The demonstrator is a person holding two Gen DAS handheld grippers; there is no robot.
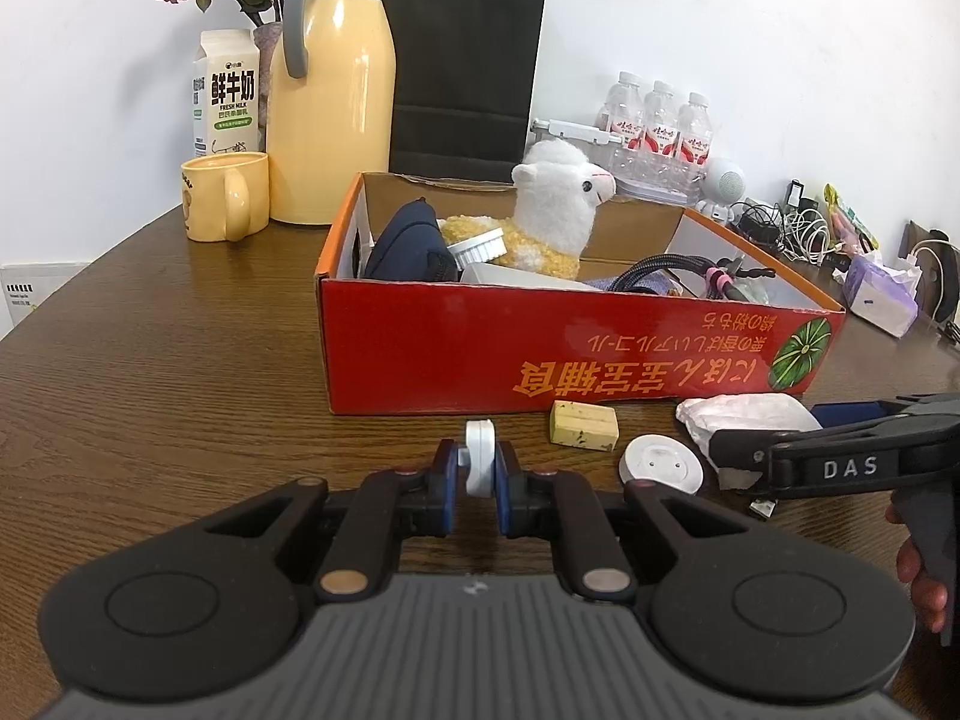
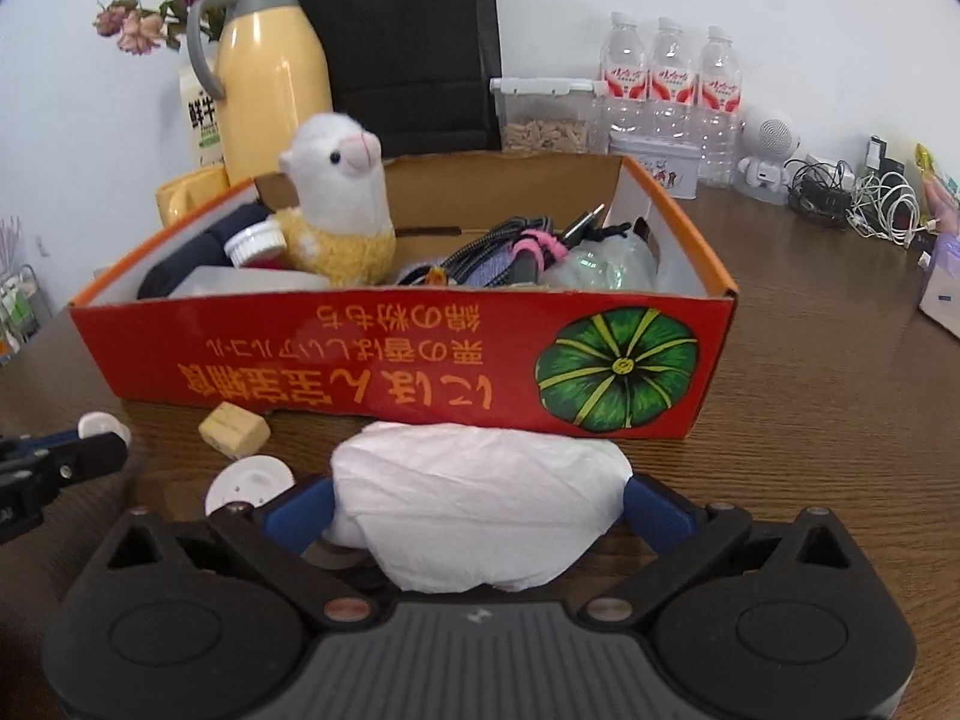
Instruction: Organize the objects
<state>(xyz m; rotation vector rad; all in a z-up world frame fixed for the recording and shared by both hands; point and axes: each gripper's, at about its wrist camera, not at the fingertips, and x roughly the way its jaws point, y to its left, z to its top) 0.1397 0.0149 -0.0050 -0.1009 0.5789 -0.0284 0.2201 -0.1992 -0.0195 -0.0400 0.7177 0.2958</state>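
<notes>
Left wrist: left claw [image 1: 478,468] clamped on small white disc [image 1: 479,456], near side of red box [image 1: 576,354] on table [image 1: 180,360]; next lift it over the wall. Right wrist: right claw [image 2: 480,498] wide w/ white bag [image 2: 474,498] between pads, prob. not pinched yet; needs closing, then into box.

Ahead of the gripper pads sits a red box [image 2: 336,354] with orange lettering, an orange rim and a green striped pumpkin print; inside it a white-and-yellow plush alpaca [image 2: 339,210]; between the blue pads a white wrapped packet [image 2: 480,498]; beneath, a dark brown wood-grain table [image 2: 840,396]
</notes>
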